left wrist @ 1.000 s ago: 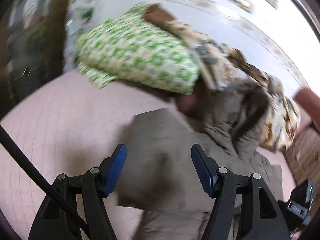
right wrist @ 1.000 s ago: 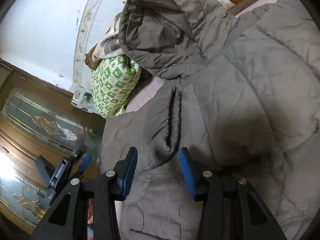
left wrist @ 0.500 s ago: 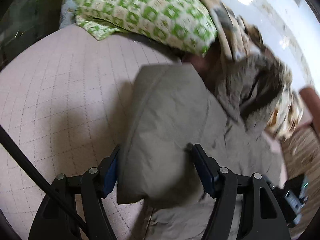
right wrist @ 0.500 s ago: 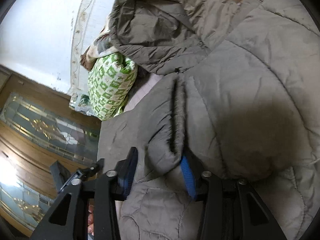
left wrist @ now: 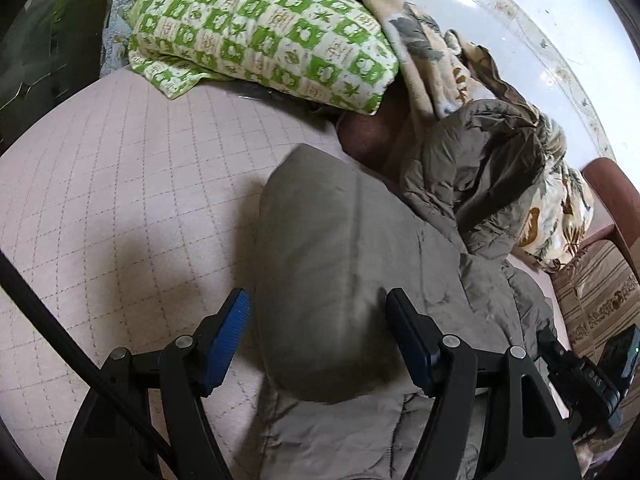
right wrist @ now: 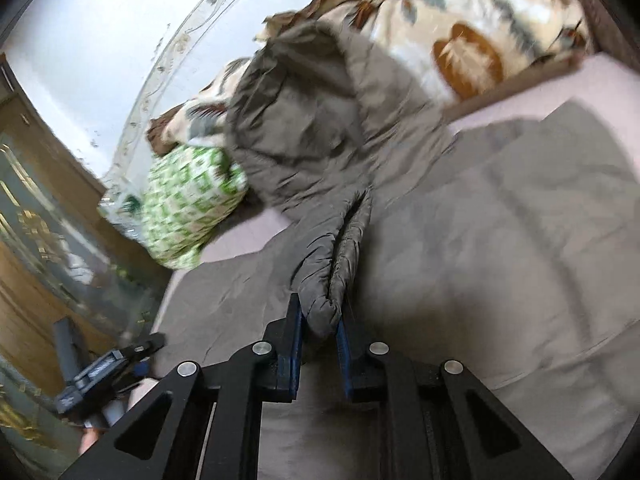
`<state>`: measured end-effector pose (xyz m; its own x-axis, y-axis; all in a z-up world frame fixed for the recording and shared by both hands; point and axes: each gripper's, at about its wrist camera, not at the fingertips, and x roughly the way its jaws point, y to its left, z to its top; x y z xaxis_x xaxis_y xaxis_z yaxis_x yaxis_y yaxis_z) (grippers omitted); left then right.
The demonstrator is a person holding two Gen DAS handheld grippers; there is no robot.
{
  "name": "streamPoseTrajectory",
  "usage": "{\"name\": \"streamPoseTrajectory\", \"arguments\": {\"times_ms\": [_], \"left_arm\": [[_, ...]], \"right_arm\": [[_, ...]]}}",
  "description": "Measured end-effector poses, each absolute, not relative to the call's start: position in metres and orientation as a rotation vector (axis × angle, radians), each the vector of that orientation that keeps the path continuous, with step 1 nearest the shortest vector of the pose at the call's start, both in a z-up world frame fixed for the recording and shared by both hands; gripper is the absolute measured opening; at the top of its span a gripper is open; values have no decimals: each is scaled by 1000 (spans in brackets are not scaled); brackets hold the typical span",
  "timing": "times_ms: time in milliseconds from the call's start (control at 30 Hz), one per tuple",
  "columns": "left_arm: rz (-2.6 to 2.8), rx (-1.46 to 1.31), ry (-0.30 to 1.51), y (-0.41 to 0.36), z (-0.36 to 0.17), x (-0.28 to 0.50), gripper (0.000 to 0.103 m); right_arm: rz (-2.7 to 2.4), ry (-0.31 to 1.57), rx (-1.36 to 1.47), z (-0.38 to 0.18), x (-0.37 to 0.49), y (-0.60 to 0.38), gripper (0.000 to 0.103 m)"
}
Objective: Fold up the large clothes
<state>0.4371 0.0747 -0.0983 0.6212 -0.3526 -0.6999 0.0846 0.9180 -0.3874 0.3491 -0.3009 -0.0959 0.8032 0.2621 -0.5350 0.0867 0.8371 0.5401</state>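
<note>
A grey-brown padded hooded jacket lies spread on a pink quilted bed. My left gripper is open, its blue pads on either side of the puffy left edge of the jacket. In the right wrist view my right gripper is shut on a bunched fold of the jacket's front edge near the collar. The jacket body spreads to the right and the hood lies beyond. The left gripper shows at lower left.
A green-and-white patterned pillow and a leaf-print blanket lie at the head of the bed against a white wall. A wooden glass-panelled door stands to the left. A striped cushion is at the right.
My right gripper closed on the fold of the jacket's front edge and lifted it. My left gripper moved forward around the jacket's left edge and stays open.
</note>
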Motion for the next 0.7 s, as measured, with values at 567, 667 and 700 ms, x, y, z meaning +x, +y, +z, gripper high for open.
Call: {"name": "streamPoseTrajectory", "arguments": {"times_ms": [567,667,700], "left_arm": [[-257,-225,919,39,-113,442,70],[-256,-210,916,35,-113,442,70],[-256,-211,919,35,-114,442,70]], "right_arm": [[-131,596,557,-76,326,-382,16],[-146,598,549,-74,322,-388,16],[-151,600,546,-74,322,-390,16]]}}
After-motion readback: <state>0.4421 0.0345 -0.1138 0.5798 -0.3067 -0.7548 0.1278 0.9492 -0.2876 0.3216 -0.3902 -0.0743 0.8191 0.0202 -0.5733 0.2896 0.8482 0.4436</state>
